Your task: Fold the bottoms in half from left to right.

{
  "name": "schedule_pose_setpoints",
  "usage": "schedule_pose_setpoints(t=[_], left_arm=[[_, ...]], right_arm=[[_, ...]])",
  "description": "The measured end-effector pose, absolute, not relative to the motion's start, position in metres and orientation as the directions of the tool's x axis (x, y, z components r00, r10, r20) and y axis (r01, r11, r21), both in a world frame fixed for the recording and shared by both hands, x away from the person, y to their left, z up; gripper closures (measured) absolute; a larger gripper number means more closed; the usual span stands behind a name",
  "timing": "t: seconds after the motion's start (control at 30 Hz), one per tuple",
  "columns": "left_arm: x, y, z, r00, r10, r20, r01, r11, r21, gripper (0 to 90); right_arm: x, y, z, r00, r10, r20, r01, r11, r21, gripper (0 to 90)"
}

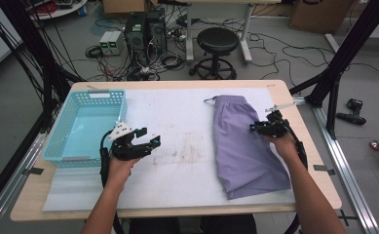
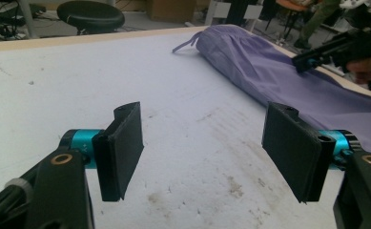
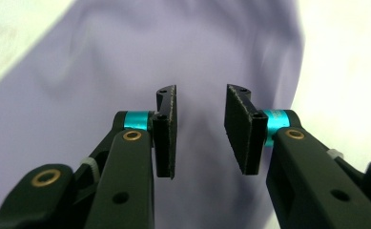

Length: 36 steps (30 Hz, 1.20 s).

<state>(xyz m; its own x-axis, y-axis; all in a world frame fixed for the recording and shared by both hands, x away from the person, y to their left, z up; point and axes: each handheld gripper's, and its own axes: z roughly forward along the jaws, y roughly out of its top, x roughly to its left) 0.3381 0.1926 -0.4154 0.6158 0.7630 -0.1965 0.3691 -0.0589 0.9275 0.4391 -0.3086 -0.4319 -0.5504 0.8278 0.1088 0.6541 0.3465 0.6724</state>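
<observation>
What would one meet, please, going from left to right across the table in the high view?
Blue basket → left gripper → bare stained white mat → purple shorts → right gripper.

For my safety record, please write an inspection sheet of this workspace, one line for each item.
Surface: wooden table under a white mat with brown stains near its middle.
Job's things: purple shorts lying flat on the right of the mat; empty light-blue basket on the left.
Clutter: nothing seen on the mat.
Grippers: left hand-held gripper open above the mat; right hand-held gripper open over the shorts, nothing pinched.
Cables: tangled on the floor beyond the table.
Surroundings: black stool, computer towers, drill on the floor.
</observation>
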Motion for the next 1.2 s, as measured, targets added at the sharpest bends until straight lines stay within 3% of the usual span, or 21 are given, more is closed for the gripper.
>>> schedule_pose_setpoints(t=[0.13,0.3,0.37,0.57,0.73,0.93,1.03,1.13,1.2], left_arm=[[0.338,0.191,-0.416,0.616,0.764,-0.191,0.373,-0.07,0.925,30.2],[0.336,0.191,-0.414,0.623,0.758,-0.194,0.367,-0.064,0.928,30.2],[0.335,0.192,-0.415,0.621,0.759,-0.195,0.365,-0.061,0.929,30.2],[0.336,0.196,-0.416,0.612,0.765,-0.198,0.365,-0.052,0.93,30.3],[0.332,0.197,-0.415,0.611,0.767,-0.194,0.355,-0.047,0.934,30.2],[0.324,0.199,-0.42,0.609,0.769,-0.193,0.36,-0.051,0.932,30.2],[0.32,0.199,-0.421,0.609,0.768,-0.197,0.358,-0.045,0.933,30.2],[0.317,0.198,-0.422,0.612,0.767,-0.194,0.36,-0.051,0.932,30.2],[0.316,0.197,-0.422,0.614,0.766,-0.191,0.359,-0.055,0.932,30.2]], right_arm=[[0.426,-0.316,-0.443,-0.54,0.838,0.08,0.66,0.362,0.658,69.1],[0.422,-0.33,-0.44,-0.42,0.907,0.002,0.675,0.311,0.67,69.0],[0.417,-0.335,-0.434,-0.423,0.905,0.046,0.655,0.271,0.705,65.8],[0.384,-0.335,-0.42,-0.456,0.889,0.037,0.579,0.265,0.772,65.1],[0.356,-0.333,-0.426,-0.472,0.881,0.035,0.588,0.284,0.757,72.1],[0.332,-0.336,-0.44,-0.482,0.873,0.076,0.616,0.276,0.738,72.5],[0.328,-0.334,-0.444,-0.489,0.871,0.048,0.624,0.311,0.717,72.5],[0.328,-0.337,-0.448,-0.456,0.89,-0.017,0.645,0.343,0.683,77.2],[0.327,-0.346,-0.449,-0.416,0.909,0.001,0.654,0.298,0.695,75.8]])
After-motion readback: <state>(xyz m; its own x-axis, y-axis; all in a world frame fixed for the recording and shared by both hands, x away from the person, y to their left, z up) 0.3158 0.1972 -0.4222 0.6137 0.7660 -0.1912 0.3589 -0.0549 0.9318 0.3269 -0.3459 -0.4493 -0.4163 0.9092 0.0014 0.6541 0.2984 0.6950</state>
